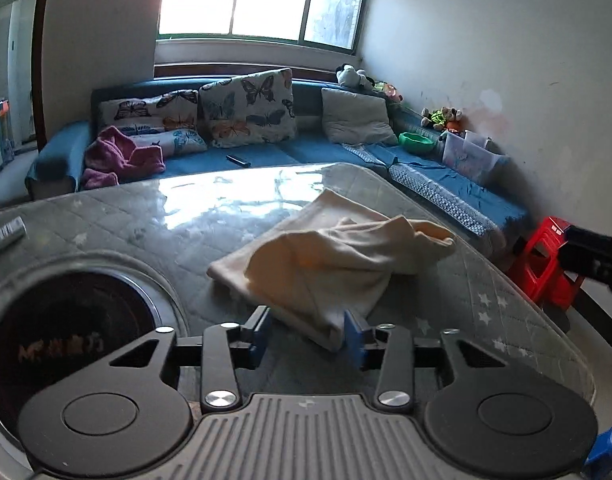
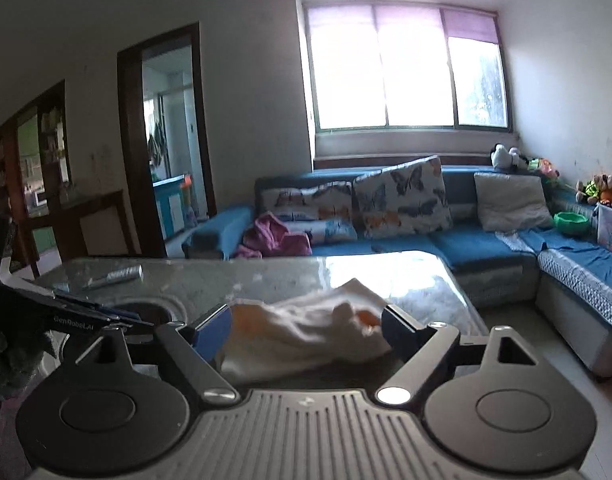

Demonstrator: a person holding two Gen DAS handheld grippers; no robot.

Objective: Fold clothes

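My left camera alone shows the round recessed burner (image 1: pixel 66 344) in the glass table (image 1: pixel 154 216), its orange lettering too blurred to read, and a red stool (image 1: pixel 546 260). My right camera alone catches the doorways and "GenRobot.AI" printed on my left gripper (image 2: pixel 86 316). The cream garment (image 1: pixel 326 264) lies crumpled on the table. My left gripper (image 1: pixel 308 338) stands wide, its right pad against the cloth's near corner. My right gripper (image 2: pixel 306 328) gapes wide, the garment (image 2: pixel 306 336) lying between its fingers.

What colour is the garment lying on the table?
Cream garment, with a faint orange patch; clearest in the left wrist view.
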